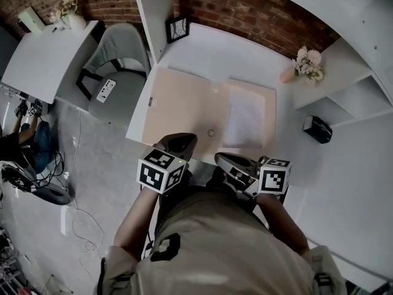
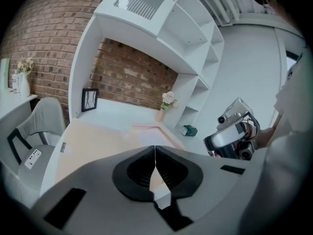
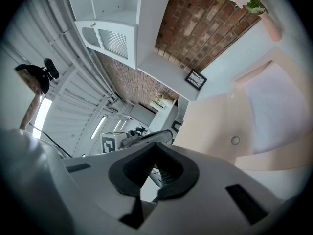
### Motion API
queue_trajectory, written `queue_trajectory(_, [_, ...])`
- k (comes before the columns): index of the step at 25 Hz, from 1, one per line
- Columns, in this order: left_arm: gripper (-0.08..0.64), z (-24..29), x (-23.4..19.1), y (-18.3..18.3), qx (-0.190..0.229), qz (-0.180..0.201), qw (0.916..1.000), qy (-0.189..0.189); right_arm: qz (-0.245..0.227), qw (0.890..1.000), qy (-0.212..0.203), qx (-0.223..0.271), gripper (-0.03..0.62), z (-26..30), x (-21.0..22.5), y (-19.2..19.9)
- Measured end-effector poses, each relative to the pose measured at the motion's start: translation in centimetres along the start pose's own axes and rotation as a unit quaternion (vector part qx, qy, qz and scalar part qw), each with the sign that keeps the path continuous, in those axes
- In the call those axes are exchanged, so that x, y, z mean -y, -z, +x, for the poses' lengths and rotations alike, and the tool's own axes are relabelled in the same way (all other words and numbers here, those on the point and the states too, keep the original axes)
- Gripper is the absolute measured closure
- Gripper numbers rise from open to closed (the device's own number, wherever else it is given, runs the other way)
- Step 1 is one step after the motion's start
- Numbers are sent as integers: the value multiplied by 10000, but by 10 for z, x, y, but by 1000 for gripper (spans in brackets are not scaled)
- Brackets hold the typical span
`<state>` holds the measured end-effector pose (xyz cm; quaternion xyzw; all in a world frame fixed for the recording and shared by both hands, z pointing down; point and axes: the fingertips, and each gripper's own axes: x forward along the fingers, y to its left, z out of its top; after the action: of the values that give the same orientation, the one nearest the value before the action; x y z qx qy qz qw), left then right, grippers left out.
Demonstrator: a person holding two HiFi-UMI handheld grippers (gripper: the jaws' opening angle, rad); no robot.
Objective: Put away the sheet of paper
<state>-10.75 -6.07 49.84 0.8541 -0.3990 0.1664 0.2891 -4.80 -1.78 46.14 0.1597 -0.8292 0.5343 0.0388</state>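
Observation:
An open beige folder (image 1: 184,103) lies flat on the white desk (image 1: 202,54). A white sheet of paper (image 1: 244,120) rests on the folder's right half, under a folded flap. My left gripper (image 1: 184,141) hovers at the desk's front edge over the folder's near side, jaws shut and empty. Just off the front edge, below the sheet, my right gripper (image 1: 220,160) is also shut and empty. The left gripper view shows closed tips (image 2: 155,148) pointing toward the folder (image 2: 93,141). In the right gripper view, closed tips (image 3: 155,146) sit left of the paper (image 3: 274,106) and a round snap (image 3: 235,140).
A framed picture (image 1: 177,28) leans at the desk's back left; a pink vase of flowers (image 1: 305,63) stands at the back right. A grey chair (image 1: 120,66) with a remote (image 1: 105,90) is to the left. A dark box (image 1: 317,128) sits on the right shelf.

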Motion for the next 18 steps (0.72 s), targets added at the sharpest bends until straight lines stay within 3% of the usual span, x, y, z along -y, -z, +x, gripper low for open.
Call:
queue_trajectory(6, [543,-18,-6,24,-163,71,9995,242,36,9993,181,338,566,10,-10,17])
queue_trajectory(14, [543,-16,11,35,-241,192,9955,899,505,9918,746,907,565,-8,-4,36])
queue_trajectory(18, [543,-15,24,42,-308,113,9922,1205,593,9897,917,922,565,-12,-5,48])
